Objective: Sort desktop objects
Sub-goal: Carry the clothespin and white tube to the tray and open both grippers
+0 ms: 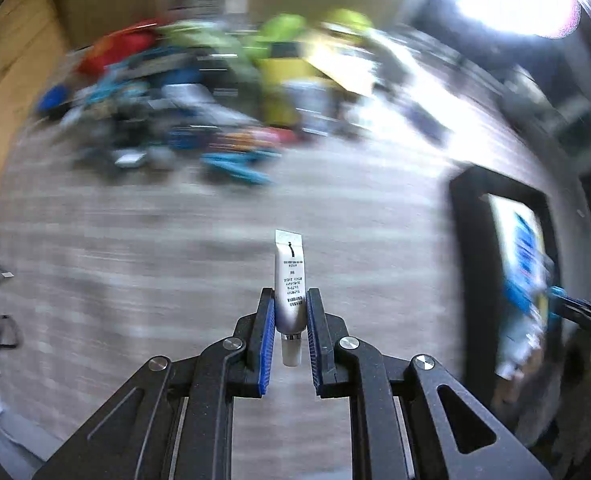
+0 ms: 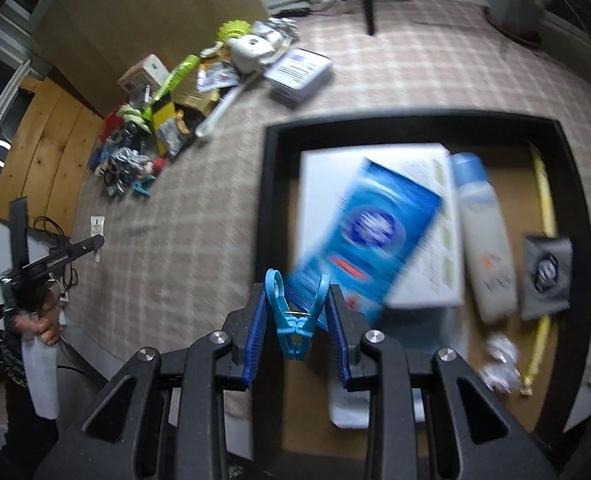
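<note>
My left gripper (image 1: 290,300) is shut on a small silver tube (image 1: 290,276) with printed text, held upright above the checked tablecloth; it also shows at the far left of the right wrist view (image 2: 96,236). My right gripper (image 2: 295,300) is shut on a blue clothespin (image 2: 295,320), held over the near left edge of the black tray (image 2: 269,200). The tray holds a white box (image 2: 423,280), a blue packet (image 2: 375,224), a white bottle (image 2: 483,240), a grey pouch (image 2: 545,272) and a yellow stick (image 2: 545,200).
A blurred pile of mixed objects (image 1: 199,92) lies at the far side of the table; in the right wrist view the pile (image 2: 175,100) sits by a wooden board (image 2: 143,12). A white booklet (image 2: 299,74) lies behind the tray.
</note>
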The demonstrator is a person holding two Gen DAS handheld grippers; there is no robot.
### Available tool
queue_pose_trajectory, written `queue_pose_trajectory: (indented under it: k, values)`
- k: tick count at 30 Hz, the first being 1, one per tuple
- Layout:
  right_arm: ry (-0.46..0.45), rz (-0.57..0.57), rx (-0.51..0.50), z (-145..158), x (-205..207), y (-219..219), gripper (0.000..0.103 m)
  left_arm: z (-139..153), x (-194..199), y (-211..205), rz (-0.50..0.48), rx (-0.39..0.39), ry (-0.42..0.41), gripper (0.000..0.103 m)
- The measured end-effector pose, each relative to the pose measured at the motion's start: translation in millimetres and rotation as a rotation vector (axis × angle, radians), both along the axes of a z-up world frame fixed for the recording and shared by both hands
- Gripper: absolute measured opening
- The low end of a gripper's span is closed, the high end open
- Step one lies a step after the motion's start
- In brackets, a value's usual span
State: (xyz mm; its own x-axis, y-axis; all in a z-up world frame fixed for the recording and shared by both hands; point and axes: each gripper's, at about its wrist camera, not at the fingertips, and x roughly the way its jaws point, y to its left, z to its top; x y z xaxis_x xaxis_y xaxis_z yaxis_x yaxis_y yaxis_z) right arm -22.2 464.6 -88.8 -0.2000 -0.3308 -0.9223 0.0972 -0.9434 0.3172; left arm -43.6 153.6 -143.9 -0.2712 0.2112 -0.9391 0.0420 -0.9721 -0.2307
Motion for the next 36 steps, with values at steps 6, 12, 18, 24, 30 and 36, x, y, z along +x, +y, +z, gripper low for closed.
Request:
queue_pose_trajectory:
  k: [6,12,18,24,30,36]
  values:
    - [-0.057,-0.007,-0.002,-18.0,34.5,31.1,0.029,4.1,-2.4,109.5,-0.211,0.089,-0.022,0.014]
    - [-0.105,0.003,-0.012,-35.5,57.3,40.0,0.029,5.3,29.4,179.6,-0.355,0.129,-0.07,0.014]
    - [-0.142,0.012,-0.025,-49.9,72.3,41.8,0.029,-3.4,43.7,214.1,-0.424,0.114,-0.096,0.014]
    - [-0.158,0.008,-0.024,-57.6,77.2,44.0,0.029,-6.5,48.4,222.9,-0.444,0.114,-0.105,0.014]
    - [-0.149,0.009,-0.009,-54.0,80.4,41.6,0.032,-1.9,46.8,222.2,-0.458,0.115,-0.097,0.018]
    - [-0.139,-0.018,0.026,-47.5,78.4,39.1,0.047,8.5,42.3,196.0,-0.417,0.118,-0.06,0.018]
